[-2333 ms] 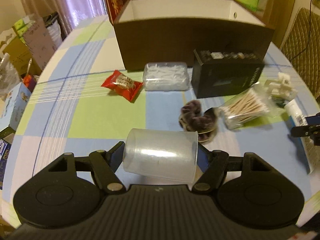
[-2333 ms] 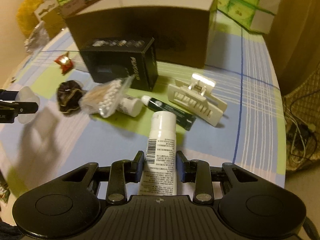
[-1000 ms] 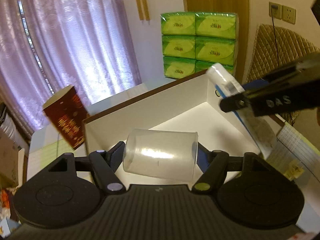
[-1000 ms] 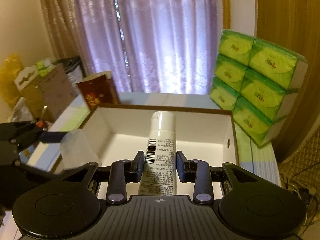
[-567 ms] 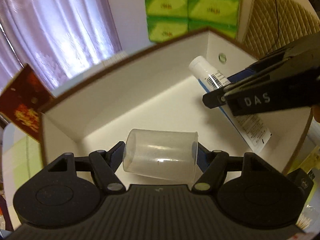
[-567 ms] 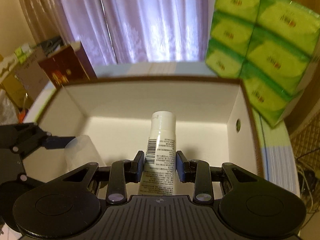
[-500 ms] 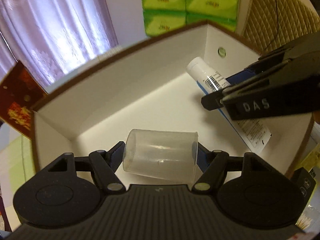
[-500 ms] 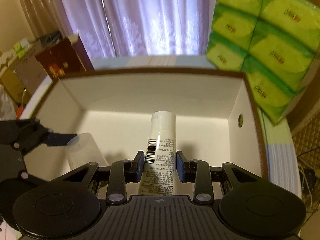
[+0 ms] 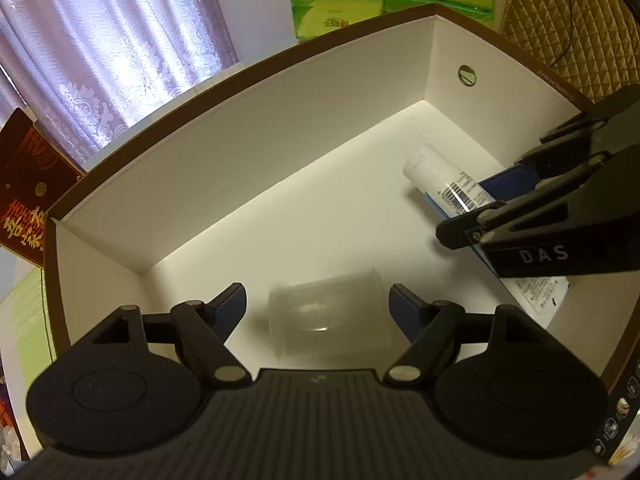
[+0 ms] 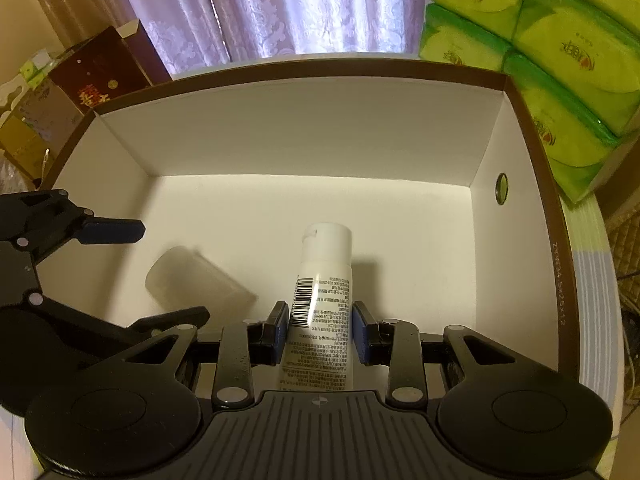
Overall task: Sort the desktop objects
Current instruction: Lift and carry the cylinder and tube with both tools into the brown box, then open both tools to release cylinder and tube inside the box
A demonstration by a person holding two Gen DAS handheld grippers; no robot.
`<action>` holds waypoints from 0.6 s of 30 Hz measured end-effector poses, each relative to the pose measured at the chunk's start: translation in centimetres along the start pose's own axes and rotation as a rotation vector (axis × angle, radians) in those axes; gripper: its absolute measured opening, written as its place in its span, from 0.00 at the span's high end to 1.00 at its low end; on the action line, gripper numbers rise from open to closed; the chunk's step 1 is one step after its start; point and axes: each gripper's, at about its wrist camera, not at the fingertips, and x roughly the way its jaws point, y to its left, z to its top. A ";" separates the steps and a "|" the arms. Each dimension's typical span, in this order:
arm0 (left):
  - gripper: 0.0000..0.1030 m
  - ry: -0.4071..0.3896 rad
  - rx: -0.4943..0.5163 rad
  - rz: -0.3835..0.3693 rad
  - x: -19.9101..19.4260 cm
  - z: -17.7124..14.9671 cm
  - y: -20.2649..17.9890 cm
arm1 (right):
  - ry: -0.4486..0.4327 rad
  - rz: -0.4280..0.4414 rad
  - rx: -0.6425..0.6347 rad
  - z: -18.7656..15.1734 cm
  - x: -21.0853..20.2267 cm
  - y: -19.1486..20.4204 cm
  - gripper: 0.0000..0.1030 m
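Two handheld grippers work over one open box (image 9: 248, 184) with a brown outside and white inner walls and floor. The left gripper (image 9: 318, 304) has its jaws spread wide, with a clear gap on either side of the one clear plastic cup (image 9: 330, 318) that lies on its side between and below them, blurred, touching neither finger. In the right wrist view the same cup (image 10: 198, 282) appears on the left part of the box floor, beneath the left gripper's blue-padded fingers (image 10: 112, 230). The right gripper (image 10: 319, 334) has its two blue pads set against the sides of one white tube (image 10: 322, 304), gripping it at mid-body over the printed text and barcode; whether the grip is slackening cannot be told. The tube's cap end points toward the far wall, low over the box floor and casting a shadow there, in the right part of the box. From the left wrist view the tube (image 9: 440, 178) emerges from the right gripper (image 9: 472, 216), which bears the letters "DAS". One round hole (image 10: 501, 188) pierces the right end wall of the box. Outside the box stand one dark red carton (image 10: 100, 76) at the left rear, green tissue packs (image 10: 560, 64) stacked at the right rear, at least five countable in the right wrist view, and a lilac curtain (image 10: 280, 8) behind.
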 end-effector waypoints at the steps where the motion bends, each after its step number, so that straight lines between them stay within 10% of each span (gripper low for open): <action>1: 0.26 0.001 -0.005 0.004 0.0 0.0 0.1 | 0.001 -0.002 0.000 0.0 0.0 0.0 0.70; 5: 0.25 0.000 -0.018 0.021 -0.1 0.0 0.4 | 0.001 0.001 0.005 0.1 -0.3 -0.1 0.68; 8: 0.23 -0.003 -0.025 0.037 -0.5 -0.1 0.6 | -0.011 0.005 0.005 0.2 -0.6 0.1 0.40; 18: 0.16 -0.024 -0.071 0.067 -2.5 -0.5 0.9 | -0.049 0.016 -0.041 -0.7 -2.9 1.4 0.26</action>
